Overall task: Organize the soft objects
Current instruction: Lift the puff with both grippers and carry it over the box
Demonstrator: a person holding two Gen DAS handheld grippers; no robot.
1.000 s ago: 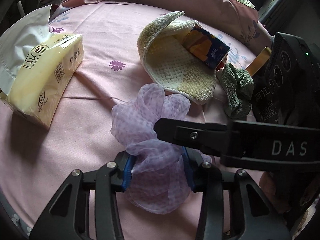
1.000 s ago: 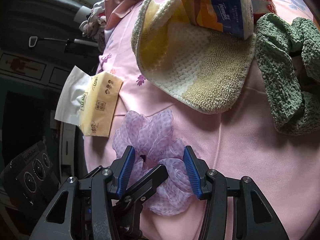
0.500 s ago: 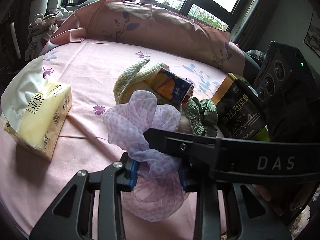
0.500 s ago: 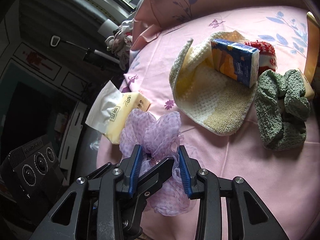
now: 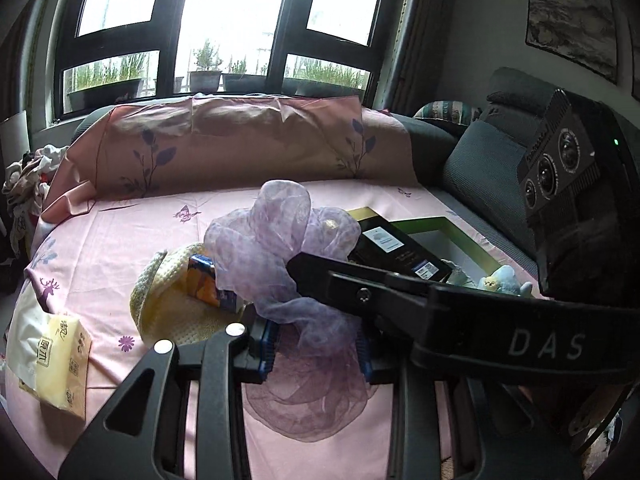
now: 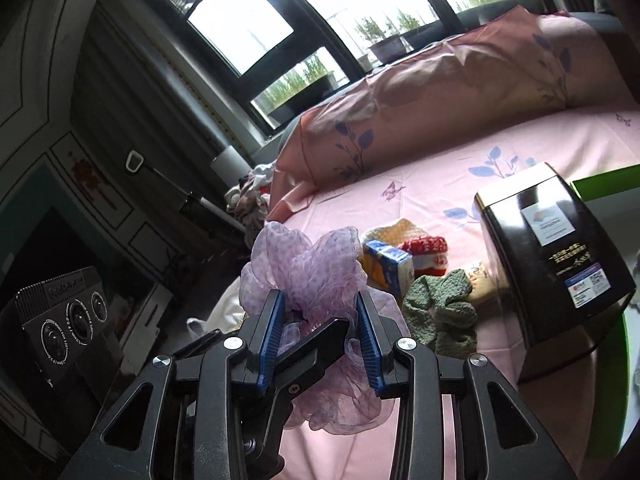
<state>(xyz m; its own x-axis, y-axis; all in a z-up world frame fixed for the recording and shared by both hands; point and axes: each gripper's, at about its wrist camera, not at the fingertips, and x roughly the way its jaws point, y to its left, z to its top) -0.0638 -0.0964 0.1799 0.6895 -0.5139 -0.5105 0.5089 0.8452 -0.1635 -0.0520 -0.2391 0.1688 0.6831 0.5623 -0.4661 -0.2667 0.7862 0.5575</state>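
Up it comes! We have the scrunchie (image 5: 280,248) pinched between both grippers now, and it is off the sheet (image 5: 132,232), where a second ago it lay flat on the pink. Our left gripper (image 5: 316,344) is clamped on its lower folds; our right gripper (image 6: 320,328) grips the same purple mesh, with a left finger crossing between its blue pads (image 6: 272,328). Both pairs of jaws sit closer together than before. The view has tilted up too: the window (image 5: 228,20) fills the top. Below us lie the yellow cloth (image 5: 168,304), tissue pack (image 5: 208,284), green scrunchie (image 6: 440,308) and black box (image 6: 552,264).
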